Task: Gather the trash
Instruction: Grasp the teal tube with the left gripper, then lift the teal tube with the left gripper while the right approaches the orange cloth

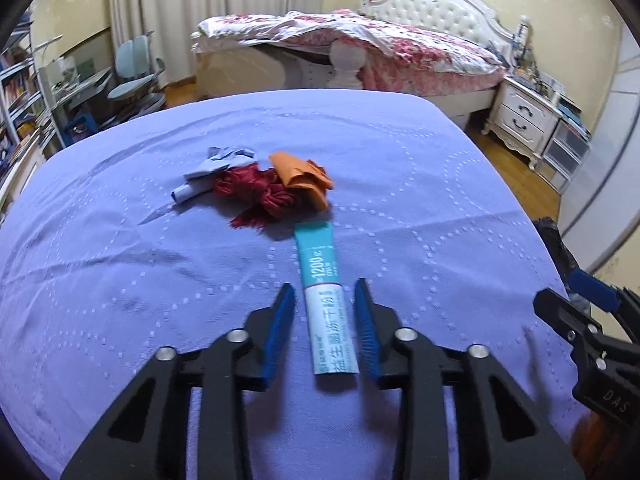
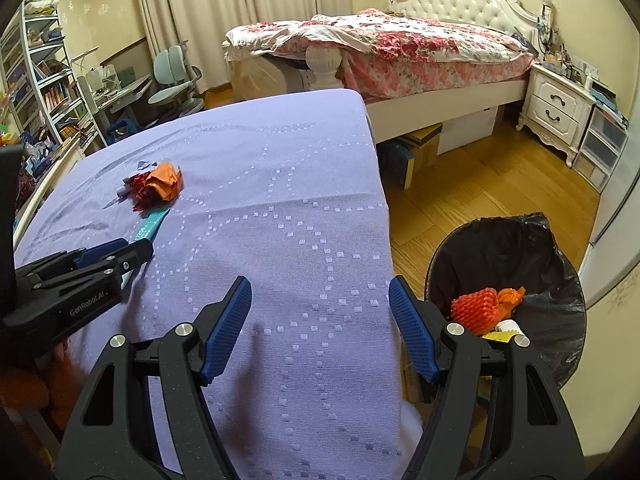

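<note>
A teal and white sachet (image 1: 324, 276) lies flat on the purple tablecloth (image 1: 120, 280). My left gripper (image 1: 325, 286) straddles its near half, blue pads close on both sides with a thin gap showing, so it stands open. Beyond the sachet lies a small heap: orange paper (image 1: 300, 178), a crumpled red wrapper (image 1: 256, 196) and pale lilac paper (image 1: 212, 172). My right gripper (image 2: 320, 286) hangs open and empty over the table's right edge. The right wrist view shows the left gripper (image 2: 140, 254) low on the sachet (image 2: 154, 222).
A bin with a black liner (image 2: 500, 248) stands on the wooden floor right of the table and holds an orange foam net (image 2: 474, 310) and other scraps. A bed (image 2: 400, 40), a nightstand (image 2: 556, 108) and a desk chair (image 2: 176, 80) stand behind.
</note>
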### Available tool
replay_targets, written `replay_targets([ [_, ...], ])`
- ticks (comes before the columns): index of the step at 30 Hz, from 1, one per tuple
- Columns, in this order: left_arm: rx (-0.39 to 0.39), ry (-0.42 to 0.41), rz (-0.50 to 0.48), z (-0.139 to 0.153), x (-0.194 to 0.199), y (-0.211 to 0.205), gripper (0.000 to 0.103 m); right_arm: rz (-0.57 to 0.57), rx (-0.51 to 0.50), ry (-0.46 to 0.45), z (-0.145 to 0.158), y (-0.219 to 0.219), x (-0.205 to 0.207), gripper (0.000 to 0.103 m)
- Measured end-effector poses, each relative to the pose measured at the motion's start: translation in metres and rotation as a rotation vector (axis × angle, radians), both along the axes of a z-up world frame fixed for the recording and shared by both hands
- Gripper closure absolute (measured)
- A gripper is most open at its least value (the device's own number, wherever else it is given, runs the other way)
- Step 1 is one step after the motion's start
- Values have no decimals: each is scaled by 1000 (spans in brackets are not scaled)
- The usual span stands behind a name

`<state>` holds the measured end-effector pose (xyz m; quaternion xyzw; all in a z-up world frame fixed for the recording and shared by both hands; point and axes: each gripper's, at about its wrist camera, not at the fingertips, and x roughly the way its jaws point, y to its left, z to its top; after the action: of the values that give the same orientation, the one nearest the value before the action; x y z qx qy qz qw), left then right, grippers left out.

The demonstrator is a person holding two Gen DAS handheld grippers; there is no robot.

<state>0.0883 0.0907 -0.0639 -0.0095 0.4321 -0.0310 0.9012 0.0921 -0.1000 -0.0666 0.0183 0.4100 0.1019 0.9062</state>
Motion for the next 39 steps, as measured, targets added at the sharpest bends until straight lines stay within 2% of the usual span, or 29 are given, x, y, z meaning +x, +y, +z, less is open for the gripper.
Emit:
replay_targets([
  [2, -10, -2, -15, 0, -3, 2, 82, 5, -1, 2, 0, 2, 1, 33],
  [5, -21, -3, -14, 1, -9, 8, 83, 22, 4, 9, -1, 9, 2, 33],
  [13, 0, -10, 41, 1, -19, 41, 83, 86, -10, 35, -4, 41, 13, 33],
  [25, 28, -26, 160, 1, -8, 103, 83, 166, 5, 28, 6, 102, 42, 33],
  [33, 20, -26, 223, 0, 7, 139, 83, 193, -9, -12, 21, 144, 71, 33],
  [39, -21, -19, 242, -2, 9, 153, 83, 188, -52, 3, 17, 164, 91, 33],
])
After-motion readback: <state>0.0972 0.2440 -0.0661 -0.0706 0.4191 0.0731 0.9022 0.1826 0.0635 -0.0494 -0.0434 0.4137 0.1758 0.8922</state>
